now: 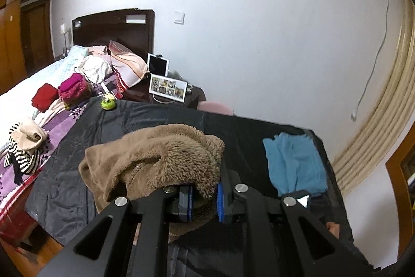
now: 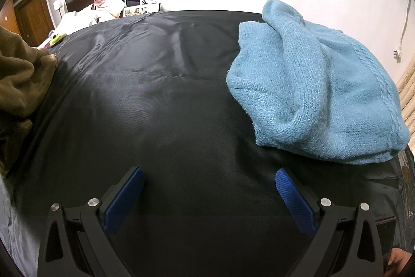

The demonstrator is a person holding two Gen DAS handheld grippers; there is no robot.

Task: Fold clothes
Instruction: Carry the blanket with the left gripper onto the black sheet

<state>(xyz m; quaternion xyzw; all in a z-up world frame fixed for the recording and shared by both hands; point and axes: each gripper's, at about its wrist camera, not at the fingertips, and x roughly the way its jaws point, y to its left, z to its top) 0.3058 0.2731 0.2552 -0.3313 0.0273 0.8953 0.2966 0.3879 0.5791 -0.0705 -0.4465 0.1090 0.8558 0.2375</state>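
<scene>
Because the brown fleece garment [image 1: 158, 160] is thick, soft and floppy, the left claw [image 1: 205, 199] pinches a bunched edge, lifting it left of the blue sweater [image 2: 319, 85]. The right claw [image 2: 210, 199] gapes empty over the black sheet [image 2: 168, 95]; a seam would likely hold better.

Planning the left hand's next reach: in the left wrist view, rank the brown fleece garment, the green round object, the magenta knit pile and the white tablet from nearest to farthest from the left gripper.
1. Brown fleece garment: clamped in the left gripper.
2. Green round object: far left edge of the black sheet.
3. Magenta knit pile: on the bed beyond it.
4. White tablet: propped by the headboard.
</scene>
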